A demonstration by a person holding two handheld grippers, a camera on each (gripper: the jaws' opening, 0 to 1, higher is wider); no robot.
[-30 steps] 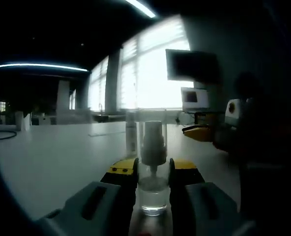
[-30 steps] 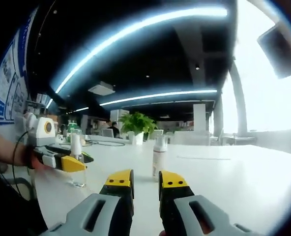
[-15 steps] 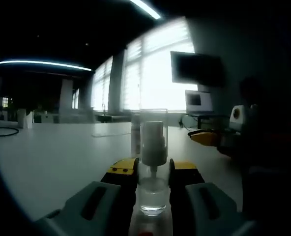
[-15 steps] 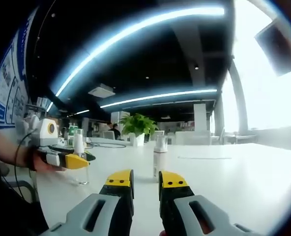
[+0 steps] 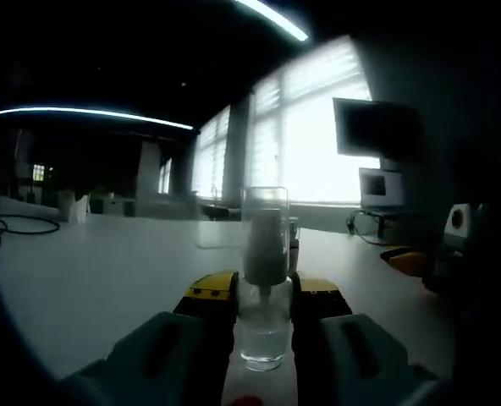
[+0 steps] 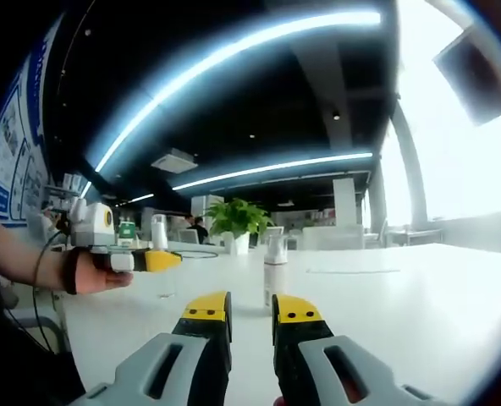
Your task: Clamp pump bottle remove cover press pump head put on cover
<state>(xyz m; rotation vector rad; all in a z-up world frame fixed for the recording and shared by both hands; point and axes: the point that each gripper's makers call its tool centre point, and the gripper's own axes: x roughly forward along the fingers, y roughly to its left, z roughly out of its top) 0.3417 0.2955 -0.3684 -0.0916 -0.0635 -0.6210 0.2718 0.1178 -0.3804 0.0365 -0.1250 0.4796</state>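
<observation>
Since a second ago, the left hand-held gripper has carried the clear pump bottle up off the white surface; it is clamped on the bottle's body. At 6 o'clock in its own view, the right hand-held gripper shows its jaws nearly together, empty. Clamping looks done; next, the transparent cover needs pulling off.

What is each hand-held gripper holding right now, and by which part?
The left hand-held gripper clamps the pump bottle around its clear lower body, cover still on. The right hand-held gripper holds nothing; its jaws are nearly closed on air.
</observation>
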